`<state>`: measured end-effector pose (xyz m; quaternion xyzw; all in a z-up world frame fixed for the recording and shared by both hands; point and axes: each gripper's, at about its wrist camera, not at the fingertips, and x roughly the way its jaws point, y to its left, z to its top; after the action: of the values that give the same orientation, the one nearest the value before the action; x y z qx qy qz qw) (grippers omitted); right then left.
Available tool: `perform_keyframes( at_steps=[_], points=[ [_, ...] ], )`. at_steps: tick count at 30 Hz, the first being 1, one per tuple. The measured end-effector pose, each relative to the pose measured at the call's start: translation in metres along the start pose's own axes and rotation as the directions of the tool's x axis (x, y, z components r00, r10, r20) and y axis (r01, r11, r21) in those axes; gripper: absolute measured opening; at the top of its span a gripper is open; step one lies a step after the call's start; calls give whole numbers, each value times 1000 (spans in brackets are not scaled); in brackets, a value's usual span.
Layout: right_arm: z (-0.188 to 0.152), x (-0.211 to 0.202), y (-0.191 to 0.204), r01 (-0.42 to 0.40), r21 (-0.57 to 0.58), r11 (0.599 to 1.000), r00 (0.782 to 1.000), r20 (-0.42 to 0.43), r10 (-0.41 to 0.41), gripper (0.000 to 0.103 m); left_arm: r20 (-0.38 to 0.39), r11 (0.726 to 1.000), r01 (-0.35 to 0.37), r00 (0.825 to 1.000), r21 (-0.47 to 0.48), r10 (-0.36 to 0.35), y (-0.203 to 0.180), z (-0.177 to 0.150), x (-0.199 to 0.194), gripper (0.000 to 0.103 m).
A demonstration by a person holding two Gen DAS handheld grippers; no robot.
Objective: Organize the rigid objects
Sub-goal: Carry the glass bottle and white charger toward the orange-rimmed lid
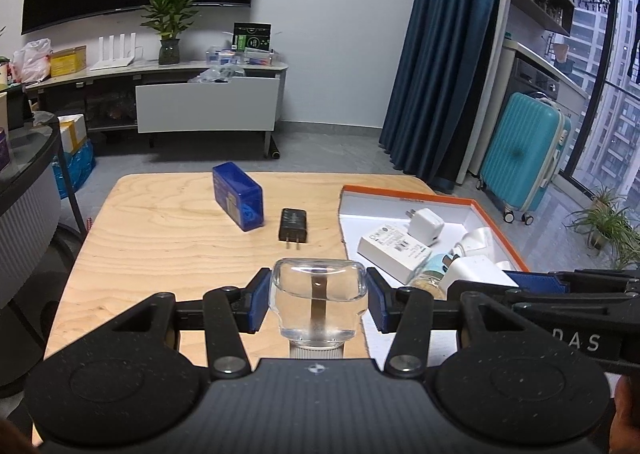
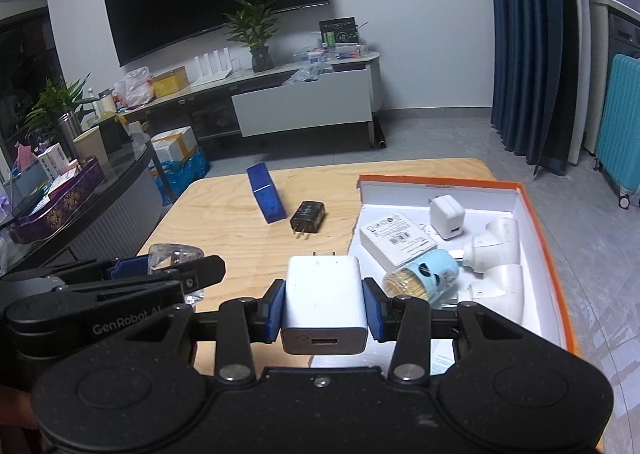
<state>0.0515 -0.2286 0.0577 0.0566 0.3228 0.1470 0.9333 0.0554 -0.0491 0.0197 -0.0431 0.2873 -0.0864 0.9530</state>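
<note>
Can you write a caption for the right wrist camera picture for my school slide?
Right gripper holds a white charger beside the orange-rimmed box on the wooden table.

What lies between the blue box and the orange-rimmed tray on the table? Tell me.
The black charger, lying flat on the bare wooden table, apart from both the blue box and the tray. Both wrist views show it.

The right tongs (image 2: 324, 308) clamp a white charger (image 2: 324, 304) beside the orange-rimmed box (image 2: 548, 254).

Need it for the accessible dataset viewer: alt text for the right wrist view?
The right gripper clamps a white charger above a wooden table, beside an orange-edged box of white items; a black charger lies beyond.
</note>
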Motion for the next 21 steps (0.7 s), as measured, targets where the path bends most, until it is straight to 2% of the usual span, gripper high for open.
perform_keyframes(
  at_steps=[21],
  points=[
    [-2,-11,-31,42,56,998,999,15,-42,50,-21,999,38,999,27,-37,-30,1,11,50]
  ],
)
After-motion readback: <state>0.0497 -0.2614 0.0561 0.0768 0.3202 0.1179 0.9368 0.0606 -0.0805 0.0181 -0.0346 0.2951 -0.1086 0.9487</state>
